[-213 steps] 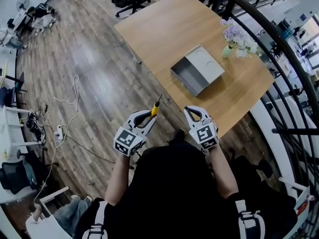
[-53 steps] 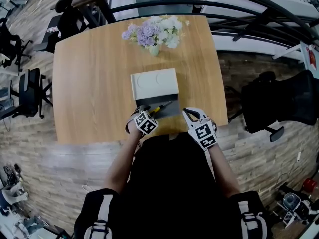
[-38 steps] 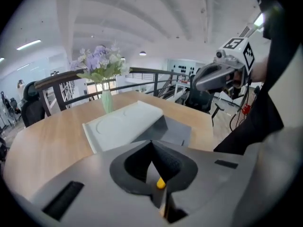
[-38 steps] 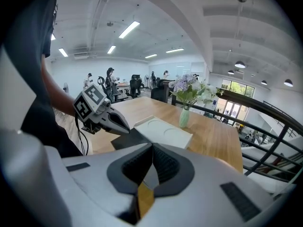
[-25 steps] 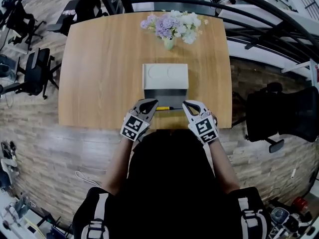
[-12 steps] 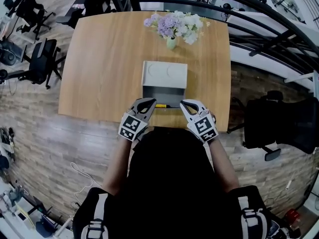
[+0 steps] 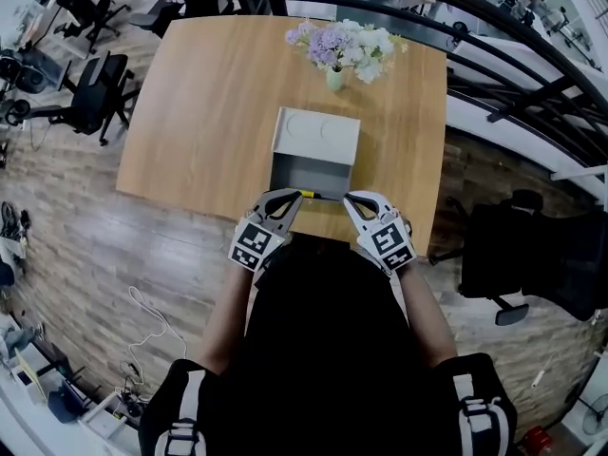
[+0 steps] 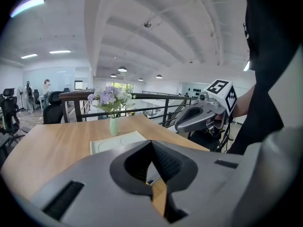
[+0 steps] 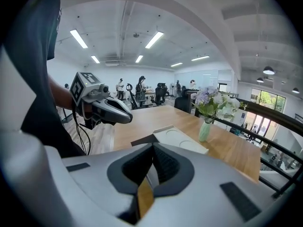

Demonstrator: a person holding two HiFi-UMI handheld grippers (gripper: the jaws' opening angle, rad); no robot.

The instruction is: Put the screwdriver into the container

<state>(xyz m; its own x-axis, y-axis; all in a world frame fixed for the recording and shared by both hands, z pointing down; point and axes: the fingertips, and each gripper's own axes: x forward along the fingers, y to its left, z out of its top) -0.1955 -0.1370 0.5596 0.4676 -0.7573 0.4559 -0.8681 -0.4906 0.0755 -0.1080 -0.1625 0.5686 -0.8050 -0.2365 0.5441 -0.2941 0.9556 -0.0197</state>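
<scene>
We hold the left gripper (image 7: 291, 198) and right gripper (image 7: 350, 199), jaws closed and empty, flanking the screwdriver (image 7: 308, 195) at the container's (image 7: 314, 171) near edge.

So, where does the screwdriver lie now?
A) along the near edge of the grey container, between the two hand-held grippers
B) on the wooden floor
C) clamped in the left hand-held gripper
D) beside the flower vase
A: the head view shows the yellow-handled screwdriver lying along the near edge of the grey container, between the left hand-held gripper and the right hand-held gripper, both with jaws closed on nothing.
</scene>
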